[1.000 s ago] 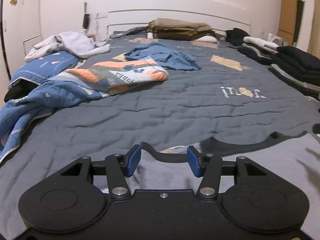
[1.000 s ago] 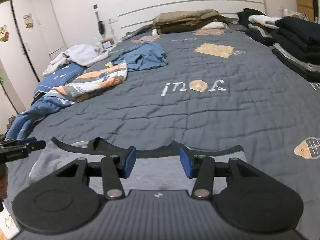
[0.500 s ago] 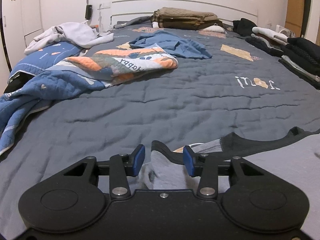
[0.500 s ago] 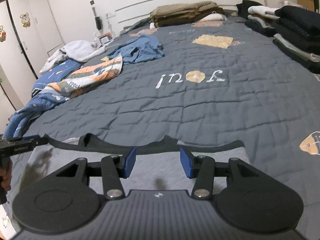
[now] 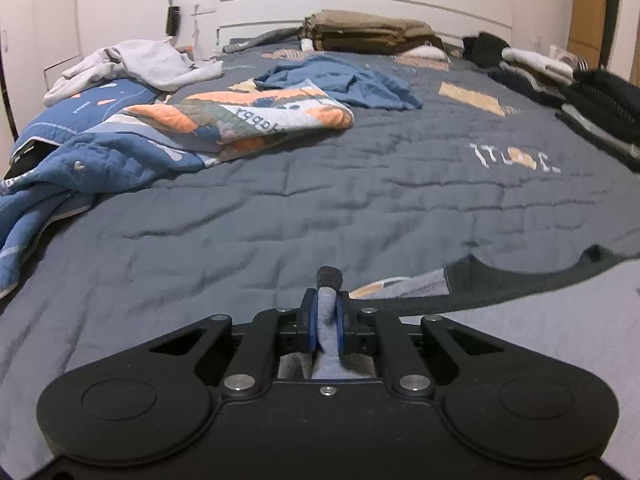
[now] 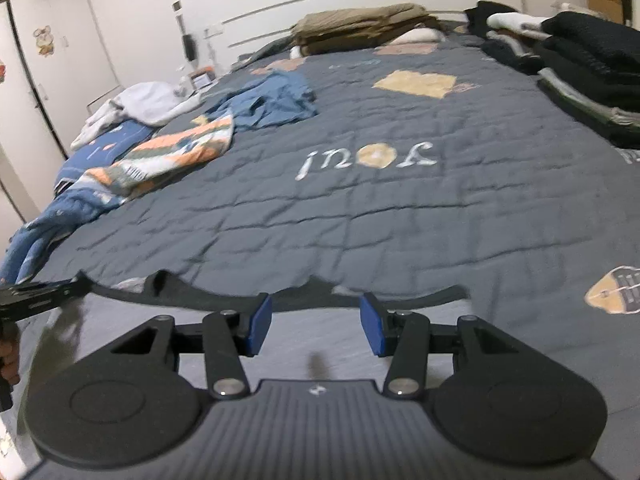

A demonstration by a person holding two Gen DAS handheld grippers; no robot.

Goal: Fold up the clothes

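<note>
Left wrist view: left claw (image 5: 325, 322) has just been closing and is now clenched on a bunched fold of the grey garment (image 5: 552, 320), beside its dark neckband (image 5: 516, 284).
Right wrist view: right claw (image 6: 316, 326) released, jaws apart above the garment's grey cloth, just short of the neckband; nothing held.
Garment location: spread flat at the near edge of the bed (image 5: 320, 208).
Consequence: one corner secured; the right side probably needs gripping before any fold.

1 grey garment (image 5: 540, 320), 1 blue shirt (image 5: 340, 80), 1 patterned quilt (image 5: 240, 116), 2 tools (image 6: 316, 326).
</note>
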